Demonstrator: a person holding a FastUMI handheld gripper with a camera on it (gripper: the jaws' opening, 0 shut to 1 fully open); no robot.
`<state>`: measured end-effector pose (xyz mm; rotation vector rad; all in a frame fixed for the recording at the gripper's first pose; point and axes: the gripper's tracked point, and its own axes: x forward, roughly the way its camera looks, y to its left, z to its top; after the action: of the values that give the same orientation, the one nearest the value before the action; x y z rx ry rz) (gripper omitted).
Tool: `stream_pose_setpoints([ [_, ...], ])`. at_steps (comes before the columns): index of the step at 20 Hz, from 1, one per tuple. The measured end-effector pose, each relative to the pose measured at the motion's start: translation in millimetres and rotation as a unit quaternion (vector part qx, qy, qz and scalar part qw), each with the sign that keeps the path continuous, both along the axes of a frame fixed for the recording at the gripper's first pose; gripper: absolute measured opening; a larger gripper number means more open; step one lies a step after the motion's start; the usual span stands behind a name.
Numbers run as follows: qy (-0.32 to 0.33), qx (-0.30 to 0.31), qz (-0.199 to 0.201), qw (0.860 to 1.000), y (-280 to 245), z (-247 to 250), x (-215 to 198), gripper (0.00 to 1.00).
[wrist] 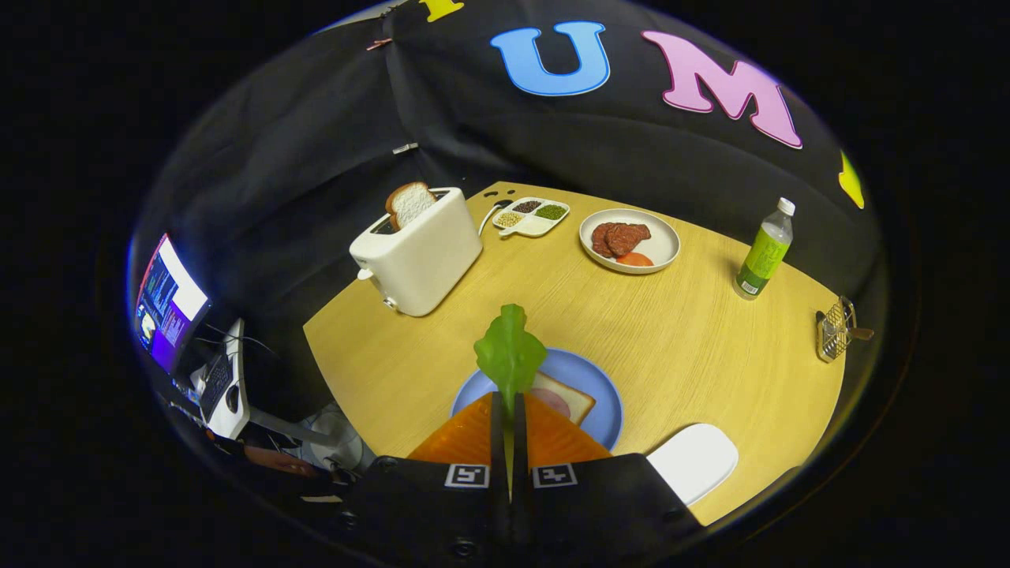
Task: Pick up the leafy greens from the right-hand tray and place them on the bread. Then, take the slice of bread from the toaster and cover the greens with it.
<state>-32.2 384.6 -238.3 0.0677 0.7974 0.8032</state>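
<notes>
A laptop [170, 304] sits off the table [694, 347] to the left. The toaster [418, 251] holds 1 slice [410, 203] sticking up. Nearer, the gripper [510, 406] has its fingers closed tight on the stem of the greens [510, 353], the leaf standing over the blue plate [588, 379] where the bread [572, 401] lies just ahead. Beyond sit a divided dish [531, 217], a meat plate [667, 241], a bottle [763, 251]. Likely risk: released from this height, the light leaf could drift off the bread, or cling to a finger.
</notes>
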Motion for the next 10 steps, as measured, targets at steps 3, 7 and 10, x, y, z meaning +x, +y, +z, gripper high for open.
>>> stream_pose_setpoints([
  [3,0.001,-0.018,-0.012,1.0,0.3,-13.8,5.0,0.05],
  [7,0.017,-0.047,-0.036,0.998,-4.0,-41.1,6.4,0.62],
  [10,0.01,-0.043,-0.046,0.998,-6.4,-37.4,4.6,0.78],
])
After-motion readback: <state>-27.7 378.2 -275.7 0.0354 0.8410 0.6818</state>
